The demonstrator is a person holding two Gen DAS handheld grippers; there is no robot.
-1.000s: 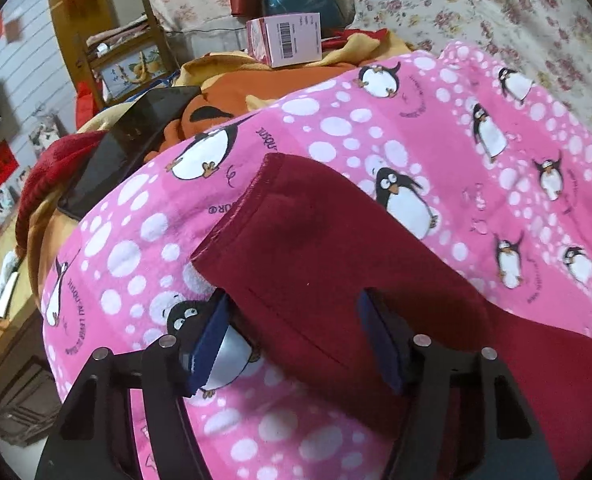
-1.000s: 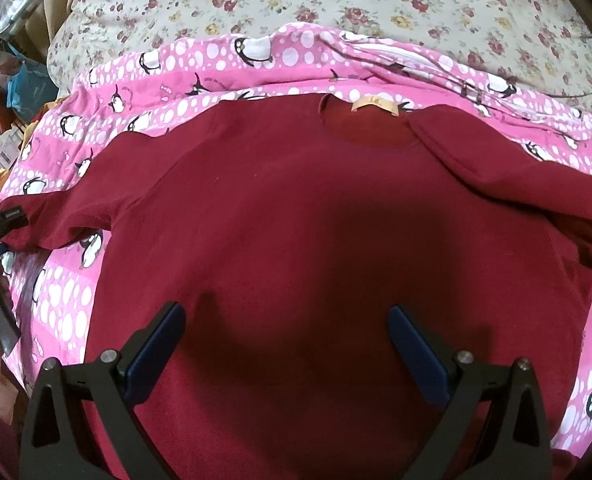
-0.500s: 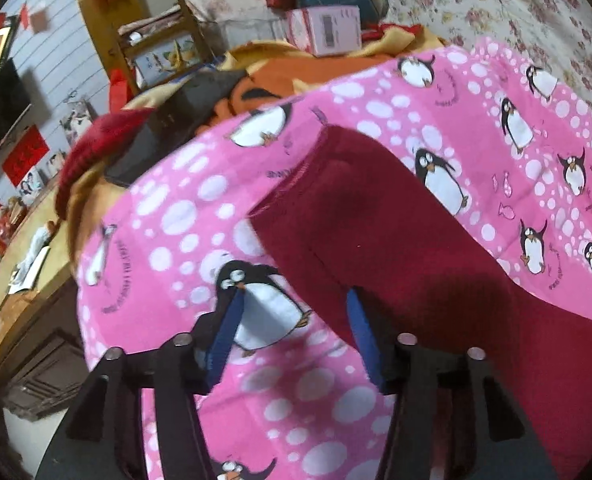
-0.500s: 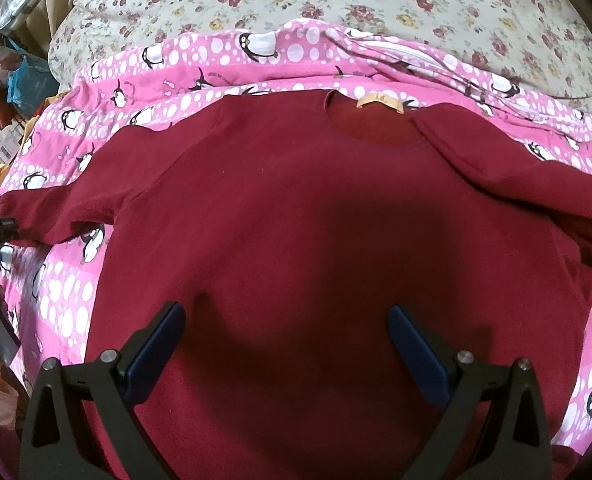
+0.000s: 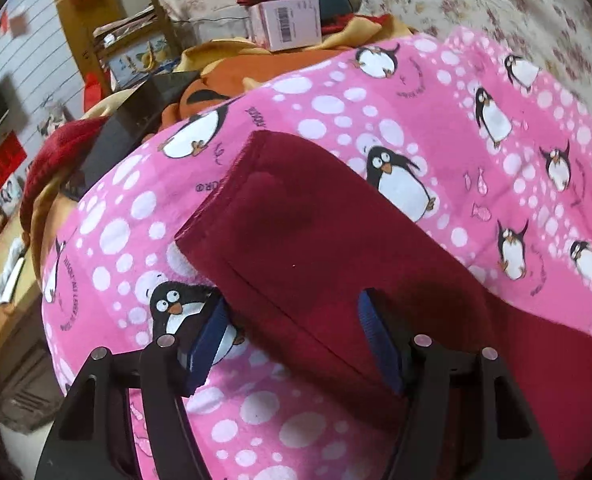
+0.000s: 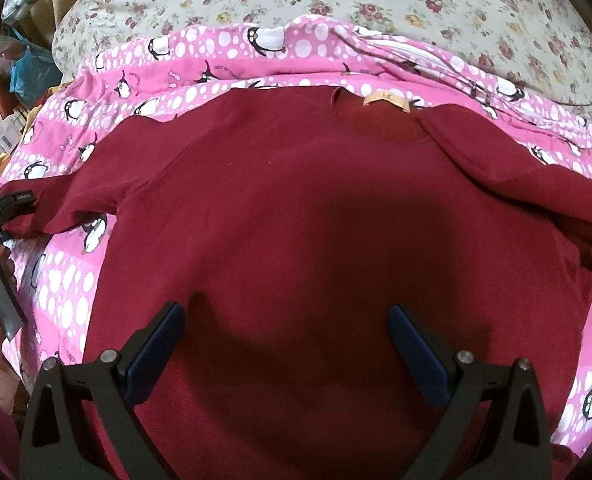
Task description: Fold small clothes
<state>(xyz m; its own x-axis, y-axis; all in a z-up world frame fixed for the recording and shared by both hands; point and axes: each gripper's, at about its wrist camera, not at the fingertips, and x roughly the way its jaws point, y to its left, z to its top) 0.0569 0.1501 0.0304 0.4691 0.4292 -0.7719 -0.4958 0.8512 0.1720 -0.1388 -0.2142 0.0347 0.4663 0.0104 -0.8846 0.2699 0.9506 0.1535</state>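
While the right gripper [image 6: 284, 344] stays put, the left gripper [image 5: 294, 334] re-straddles the sleeve [image 5: 296, 236].

Both grippers wide open

The left gripper [image 5: 292, 330] and the right gripper [image 6: 286, 340] hang low with fingers spread apart.

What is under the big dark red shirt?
A pink penguin-print blanket lies under the dark red fleece shirt, showing all around it. What lies beneath the shirt's middle is covered.
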